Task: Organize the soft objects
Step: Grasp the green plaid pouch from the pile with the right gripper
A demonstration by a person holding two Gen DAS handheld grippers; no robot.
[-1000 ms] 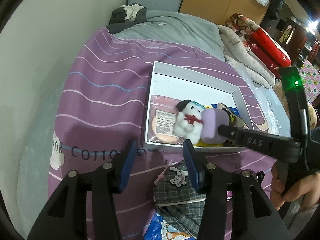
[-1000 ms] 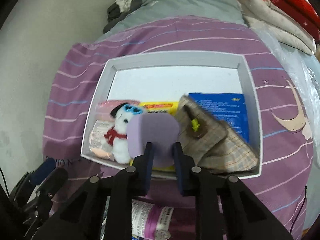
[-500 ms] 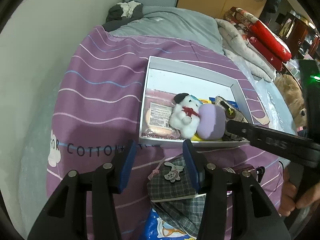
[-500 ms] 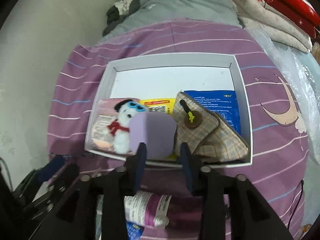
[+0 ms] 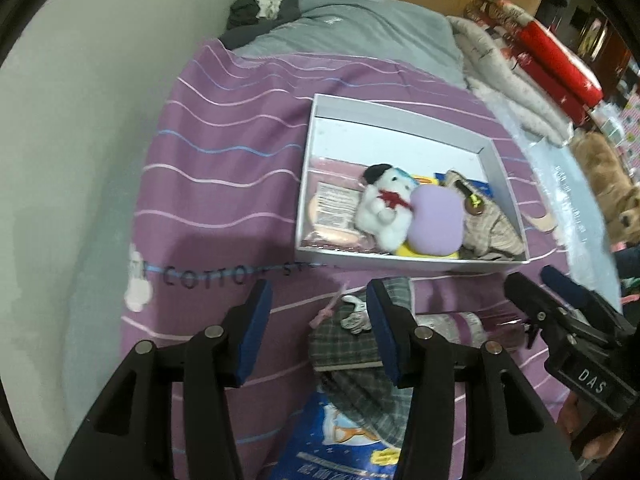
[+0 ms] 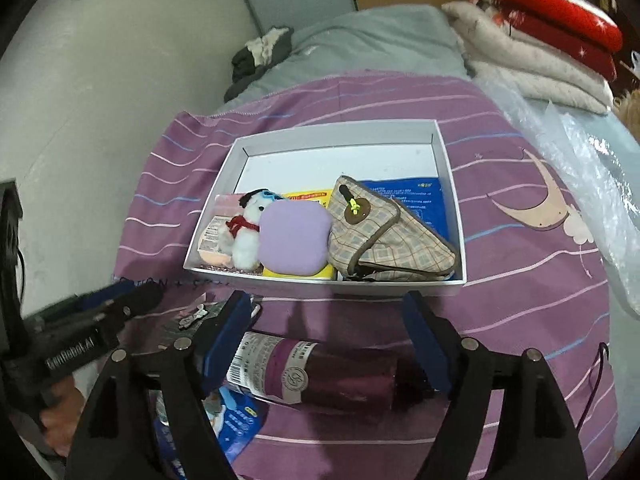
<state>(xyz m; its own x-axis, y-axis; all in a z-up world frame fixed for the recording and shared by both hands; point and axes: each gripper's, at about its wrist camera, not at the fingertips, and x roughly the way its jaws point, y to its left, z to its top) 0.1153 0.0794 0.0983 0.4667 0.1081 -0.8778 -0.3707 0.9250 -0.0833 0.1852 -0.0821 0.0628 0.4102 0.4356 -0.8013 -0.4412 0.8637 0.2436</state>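
A white box (image 6: 450, 184) on the purple striped blanket holds a white plush dog (image 6: 246, 236), a purple sponge (image 6: 294, 240), a beige plaid pouch (image 6: 392, 236) and flat packets. The box also shows in the left wrist view (image 5: 400, 120), with the dog (image 5: 386, 212) and the sponge (image 5: 436, 224). My right gripper (image 6: 328, 340) is open and empty, in front of the box and above a maroon bottle (image 6: 320, 372). My left gripper (image 5: 316, 328) is open and empty, near a grey plaid pouch (image 5: 352, 340).
A blue packet (image 5: 340, 448) lies at the near edge under the plaid pouch. Folded quilts (image 6: 540, 40) are stacked at the far right. A grey blanket (image 6: 360, 40) and dark clothes (image 6: 260, 52) lie behind. A wall runs along the left.
My right gripper opened, let go of the purple sponge in the box and pulled back toward me. The left gripper stayed open and shifted slightly.
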